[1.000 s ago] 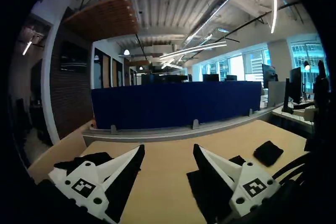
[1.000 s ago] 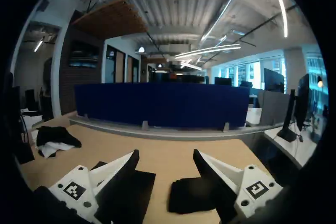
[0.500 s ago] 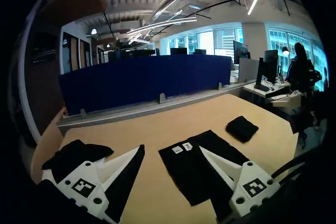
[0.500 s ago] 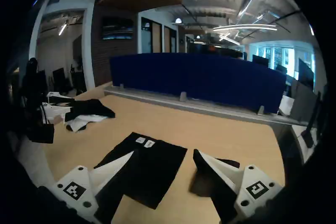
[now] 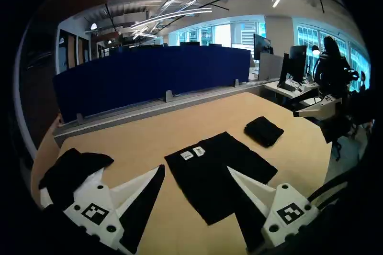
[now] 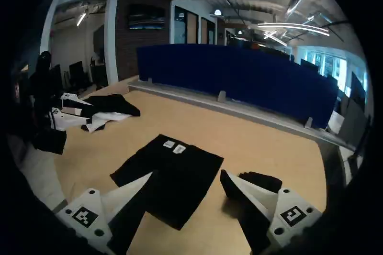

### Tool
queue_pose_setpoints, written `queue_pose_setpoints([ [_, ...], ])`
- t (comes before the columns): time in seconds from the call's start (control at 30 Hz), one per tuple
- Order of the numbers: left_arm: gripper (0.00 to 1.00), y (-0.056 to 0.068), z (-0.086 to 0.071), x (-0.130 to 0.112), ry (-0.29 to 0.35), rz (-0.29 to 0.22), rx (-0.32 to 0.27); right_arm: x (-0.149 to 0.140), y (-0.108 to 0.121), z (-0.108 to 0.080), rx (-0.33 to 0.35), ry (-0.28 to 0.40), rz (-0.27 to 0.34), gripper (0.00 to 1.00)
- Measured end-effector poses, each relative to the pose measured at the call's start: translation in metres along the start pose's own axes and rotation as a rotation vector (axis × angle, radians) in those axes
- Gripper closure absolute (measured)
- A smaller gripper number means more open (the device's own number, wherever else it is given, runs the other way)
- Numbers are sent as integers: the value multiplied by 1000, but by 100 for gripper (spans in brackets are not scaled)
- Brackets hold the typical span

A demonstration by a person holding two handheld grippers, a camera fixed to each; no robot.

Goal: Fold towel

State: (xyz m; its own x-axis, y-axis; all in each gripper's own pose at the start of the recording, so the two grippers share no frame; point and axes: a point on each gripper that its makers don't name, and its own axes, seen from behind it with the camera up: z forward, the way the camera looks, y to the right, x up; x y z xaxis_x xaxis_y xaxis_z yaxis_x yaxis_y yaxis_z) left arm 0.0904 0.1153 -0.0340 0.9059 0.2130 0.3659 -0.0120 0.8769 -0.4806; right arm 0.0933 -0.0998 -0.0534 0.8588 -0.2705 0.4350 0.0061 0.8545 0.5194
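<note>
We have the left tool (image 5: 195, 168) spread wide with nothing between its fingers. The right tool (image 6: 186, 172) is the same, wide and empty. Both hang above the counter (image 5: 143, 142).

The towel (image 5: 210, 185) lies flat on the counter just ahead of both tools. In the left gripper view it sits between the fingers and toward the right one, whose tip overlaps its near edge. In the right gripper view the towel (image 6: 179, 181) lies toward the left finger, which overlaps its near corner. We cannot tell whether either finger touches it.

The towel is black, matte cloth, roughly rectangular with uneven edges. Two small white tags (image 5: 191, 153) lie at its far edge.

A folded black cloth (image 5: 263, 130) sits beyond the right finger of the left tool, apart from the towel. A loose heap of black and white cloth (image 6: 105, 109) lies far left of the right tool. The counter is smooth, pale wood, backed by a blue partition (image 6: 239, 73).
</note>
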Motion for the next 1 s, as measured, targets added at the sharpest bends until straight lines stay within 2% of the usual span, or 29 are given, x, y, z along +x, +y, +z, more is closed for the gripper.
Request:
queue_pose_setpoints([
  [0.5, 15, 17, 29, -75, -124, 9, -59, -65, -15, 33, 40, -111, -26, 1],
  [1.0, 15, 34, 49, -136, -255, 33, -125, -128, -27, 51, 70, -237, -59, 1],
])
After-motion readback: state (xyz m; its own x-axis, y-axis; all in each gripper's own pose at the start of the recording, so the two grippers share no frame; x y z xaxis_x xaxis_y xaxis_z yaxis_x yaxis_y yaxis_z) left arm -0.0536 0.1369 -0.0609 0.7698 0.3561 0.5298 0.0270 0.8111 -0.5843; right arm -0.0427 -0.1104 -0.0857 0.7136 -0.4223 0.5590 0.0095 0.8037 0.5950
